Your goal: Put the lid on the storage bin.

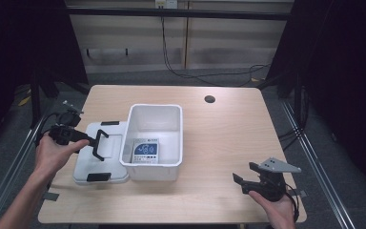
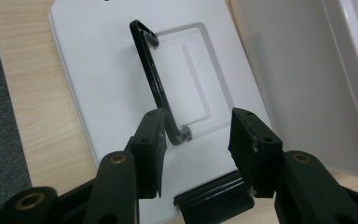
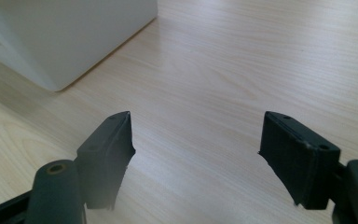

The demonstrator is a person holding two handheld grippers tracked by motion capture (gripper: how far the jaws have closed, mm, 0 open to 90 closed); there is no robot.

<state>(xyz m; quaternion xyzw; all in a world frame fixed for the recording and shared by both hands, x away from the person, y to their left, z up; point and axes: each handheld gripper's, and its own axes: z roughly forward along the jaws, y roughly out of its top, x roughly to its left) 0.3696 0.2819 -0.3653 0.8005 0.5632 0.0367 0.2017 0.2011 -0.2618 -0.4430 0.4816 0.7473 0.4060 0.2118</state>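
The left hand-held gripper (image 2: 198,140) is hovering released over the white lid (image 2: 107,93), its jaws straddling the near end of the lid's raised black handle (image 2: 151,77). The lid is lying flat at the counter's (image 1: 228,138) left edge, touching the open white bin (image 1: 155,138). The right hand-held gripper (image 1: 244,177) is sitting released over bare counter near the front edge.

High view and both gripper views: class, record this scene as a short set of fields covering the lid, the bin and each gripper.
lid: white lid flat on the table, left of the bin, black handle raised
bin: white bin, open, a printed packet inside
left gripper: left gripper open over the lid, one jaw touching the handle's near end
right gripper: right gripper open over bare table, holding nothing
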